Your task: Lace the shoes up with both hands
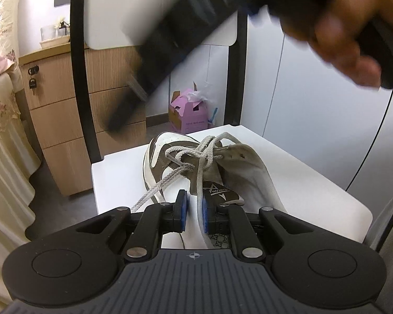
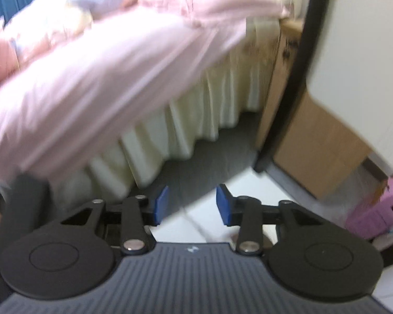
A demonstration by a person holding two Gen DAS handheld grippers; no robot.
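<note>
A white and brown sneaker (image 1: 157,154) lies on a white chair seat (image 1: 314,183), toe pointing away, tongue (image 1: 214,185) folded out toward me. Its grey laces (image 1: 196,151) cross loosely over the eyelets. One lace strand (image 1: 200,183) runs down between the blue pads of my left gripper (image 1: 194,206). It lies against the right pad (image 1: 205,209), with a narrow gap to the other pad. In the right wrist view my right gripper (image 2: 191,198) stands open over the seat's corner (image 2: 209,217) with nothing between its pads. In the left wrist view a hand (image 1: 340,39) holds it as a dark blur above the shoe.
The chair's black frame (image 1: 78,78) and white back (image 1: 112,13) rise behind the shoe. Wooden drawers (image 1: 65,130) and a pink box (image 1: 188,115) stand on the floor beyond. A bed with a cream skirt (image 2: 196,120) and pink bedding (image 2: 104,78) lies at the left.
</note>
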